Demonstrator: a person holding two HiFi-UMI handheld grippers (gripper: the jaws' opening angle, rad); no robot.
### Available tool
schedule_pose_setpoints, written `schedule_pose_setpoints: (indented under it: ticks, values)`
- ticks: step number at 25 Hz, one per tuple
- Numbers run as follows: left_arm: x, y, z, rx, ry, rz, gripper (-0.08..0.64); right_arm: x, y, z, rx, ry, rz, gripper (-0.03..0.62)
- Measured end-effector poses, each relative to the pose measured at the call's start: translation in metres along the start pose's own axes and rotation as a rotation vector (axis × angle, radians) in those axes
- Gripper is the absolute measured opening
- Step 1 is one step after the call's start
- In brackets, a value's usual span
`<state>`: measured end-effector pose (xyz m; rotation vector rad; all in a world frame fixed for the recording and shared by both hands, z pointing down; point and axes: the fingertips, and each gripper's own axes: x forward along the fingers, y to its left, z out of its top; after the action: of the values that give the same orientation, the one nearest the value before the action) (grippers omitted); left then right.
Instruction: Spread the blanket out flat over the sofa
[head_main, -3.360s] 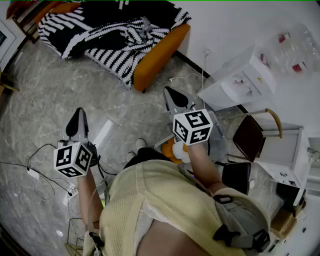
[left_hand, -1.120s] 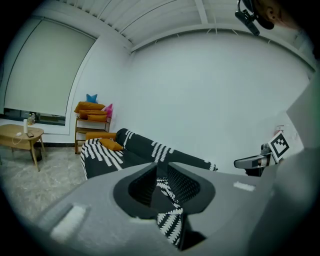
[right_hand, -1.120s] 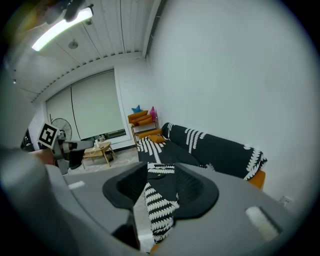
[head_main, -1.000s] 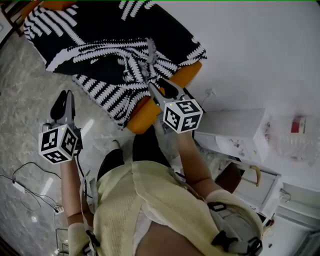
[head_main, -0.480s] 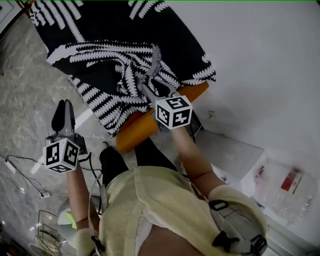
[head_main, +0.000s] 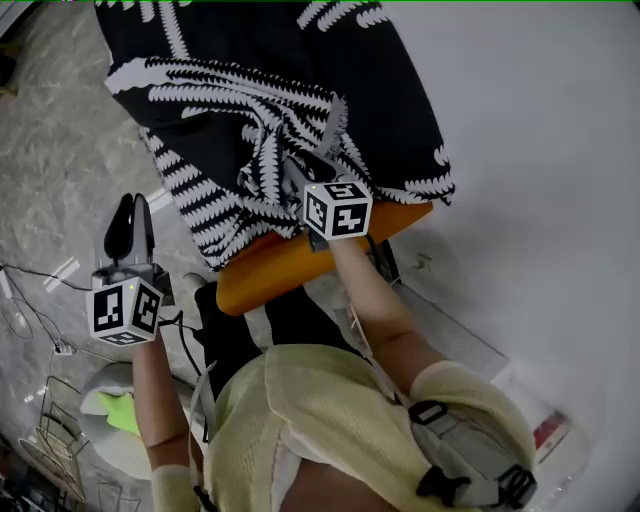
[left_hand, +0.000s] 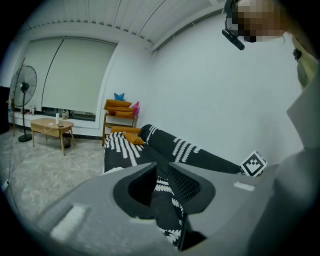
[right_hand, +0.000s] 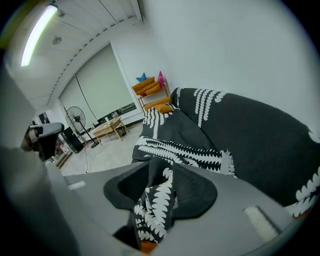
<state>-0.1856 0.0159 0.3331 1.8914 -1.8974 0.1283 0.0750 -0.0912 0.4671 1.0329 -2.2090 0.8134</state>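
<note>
Two gripper views fill in what the head view hides. The right gripper (right_hand: 159, 176) has a bunched fold of the black-and-white blanket (right_hand: 240, 130) pinched between its jaws. In the head view its tips are sunk in crumpled cloth just behind the front edge of the sofa (head_main: 290, 265). The left gripper (left_hand: 161, 170), in its own view, holds its jaws a little apart with nothing between them; the blanket only lies beyond.

Only the gripper views show the room: a standing fan (left_hand: 22, 89), a low wooden table (left_hand: 50, 125) and a shelf (left_hand: 120, 107) stacked with orange cushions (left_hand: 119, 104). Only the head view shows the blanket draped over seat and back, rumpled around the right gripper, with bare orange along the sofa's front edge.

The right arm (head_main: 375, 300) reaches forward and down to the sofa. The left arm (head_main: 150, 390) is bent, its gripper over the floor (head_main: 60, 150), apart from the sofa, jaws pointing ahead. Each gripper's cube (head_main: 337, 210) carries black-and-white square markers.
</note>
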Motion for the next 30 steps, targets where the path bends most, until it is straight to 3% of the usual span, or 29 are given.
schedule_pose_setpoints:
  ticks: [14, 30]
  values:
    - [0.040, -0.004, -0.064, -0.011, 0.064, 0.082, 0.066, 0.103, -0.052, -0.040, 0.076, 0.077, -0.007, 0.153]
    - [0.088, -0.007, -0.107, -0.031, 0.103, 0.069, 0.066, 0.164, -0.073, -0.067, 0.158, 0.143, -0.011, 0.155]
